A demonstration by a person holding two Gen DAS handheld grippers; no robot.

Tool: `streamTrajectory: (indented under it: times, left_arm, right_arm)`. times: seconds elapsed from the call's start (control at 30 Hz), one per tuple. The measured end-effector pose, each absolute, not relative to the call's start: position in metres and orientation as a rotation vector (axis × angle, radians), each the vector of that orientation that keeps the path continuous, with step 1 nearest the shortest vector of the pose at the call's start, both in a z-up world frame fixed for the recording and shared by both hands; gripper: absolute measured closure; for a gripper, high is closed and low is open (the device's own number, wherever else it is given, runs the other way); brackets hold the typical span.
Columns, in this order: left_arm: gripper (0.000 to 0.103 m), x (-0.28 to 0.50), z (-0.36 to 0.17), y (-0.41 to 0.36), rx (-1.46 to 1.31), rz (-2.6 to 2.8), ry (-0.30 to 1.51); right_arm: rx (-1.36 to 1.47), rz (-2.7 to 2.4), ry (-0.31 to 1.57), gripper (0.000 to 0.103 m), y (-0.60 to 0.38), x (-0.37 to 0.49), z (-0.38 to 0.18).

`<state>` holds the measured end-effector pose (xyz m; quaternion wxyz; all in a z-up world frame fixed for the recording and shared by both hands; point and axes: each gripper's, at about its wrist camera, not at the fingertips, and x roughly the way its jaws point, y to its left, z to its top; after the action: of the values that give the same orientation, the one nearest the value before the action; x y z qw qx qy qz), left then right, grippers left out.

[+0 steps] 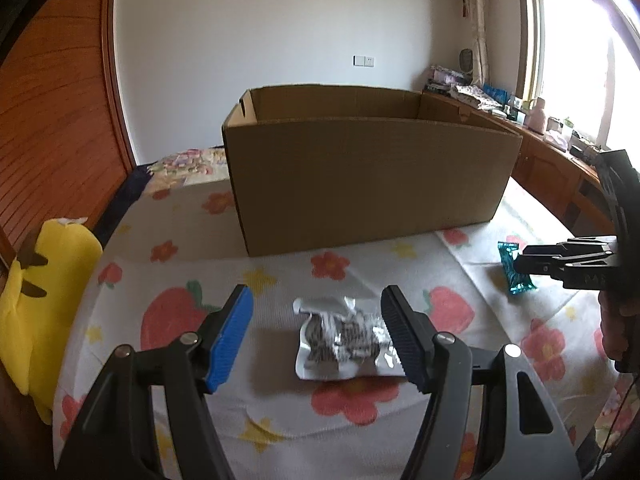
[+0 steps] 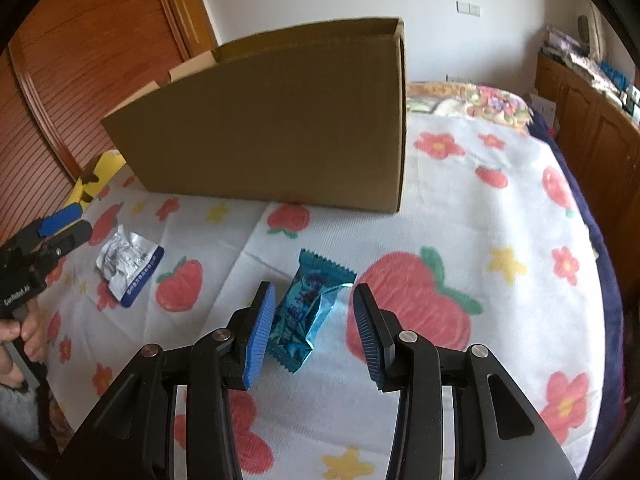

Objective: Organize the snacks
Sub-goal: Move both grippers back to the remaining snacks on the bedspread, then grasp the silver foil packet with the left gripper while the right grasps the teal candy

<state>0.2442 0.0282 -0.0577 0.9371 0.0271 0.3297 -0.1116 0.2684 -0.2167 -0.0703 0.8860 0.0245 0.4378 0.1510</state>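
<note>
Both my claws released, left gripper [image 1: 316,336] straddling the silver packet [image 1: 344,340], right gripper [image 2: 314,332] around the teal packet [image 2: 308,312], both on the bedspread [image 2: 480,240] near the box [image 1: 368,176]; slick crinkly wrappers may slip if I pinch off-centre

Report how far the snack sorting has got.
Nothing looks packed yet. The crinkled silver foil packet and teal foil candy wrapper lie on the flowered blanket, each between open fingers of left gripper and right gripper. Both must reach the brown cardboard box.
</note>
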Motion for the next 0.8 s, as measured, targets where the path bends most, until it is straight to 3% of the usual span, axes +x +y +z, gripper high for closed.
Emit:
streamTrajectory:
  times: [0.8]
  left_arm:
    - [0.034,0.259,-0.079,0.018,0.096,-0.256,0.804]
  right_arm:
    - [-0.039,0.28,0.901,0.058,-0.193,0.278,-0.083]
